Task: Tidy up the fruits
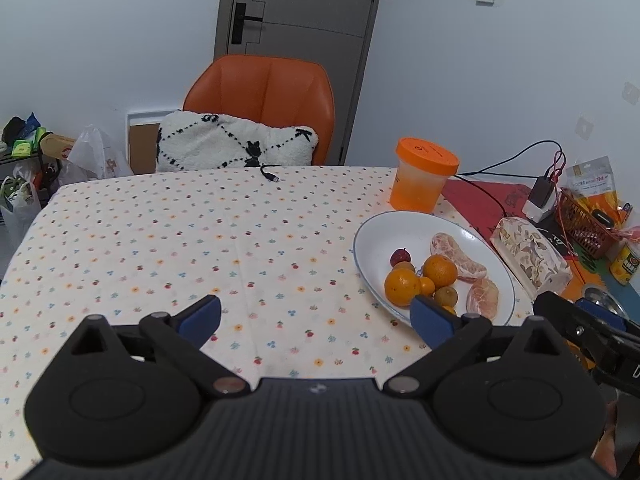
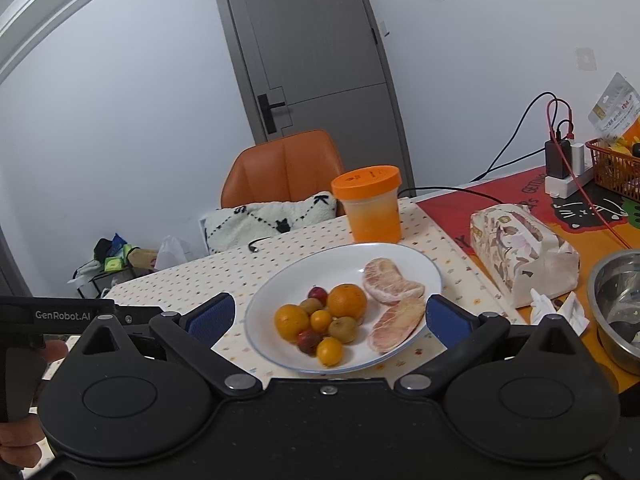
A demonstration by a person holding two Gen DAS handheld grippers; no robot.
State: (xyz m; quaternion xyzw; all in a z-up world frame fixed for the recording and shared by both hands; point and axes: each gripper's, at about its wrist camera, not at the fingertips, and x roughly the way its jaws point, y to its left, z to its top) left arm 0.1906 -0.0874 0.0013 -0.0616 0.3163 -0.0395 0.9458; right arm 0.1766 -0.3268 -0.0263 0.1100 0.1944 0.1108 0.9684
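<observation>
A white plate [image 2: 320,260] on the floral tablecloth holds two oranges [image 2: 347,300], several small yellow, brown and red fruits [image 2: 330,351], and two peeled pomelo segments [image 2: 390,278]. My right gripper [image 2: 328,318] hovers just in front of the plate, open, its blue pads [image 2: 212,316] well apart and touching nothing. In the left wrist view the same plate [image 1: 372,224] lies to the right, and my left gripper [image 1: 316,316] is open over bare tablecloth to the plate's left. Its right pad [image 1: 430,316] overlaps the plate's near rim in the picture.
An orange-lidded jar [image 2: 370,204] stands behind the plate. Right of the plate are a floral tissue pack [image 2: 520,252], a steel bowl [image 2: 620,308], a brown basket [image 2: 616,168] and a power strip with cables. An orange chair [image 1: 260,92] with a cushion stands at the table's far edge.
</observation>
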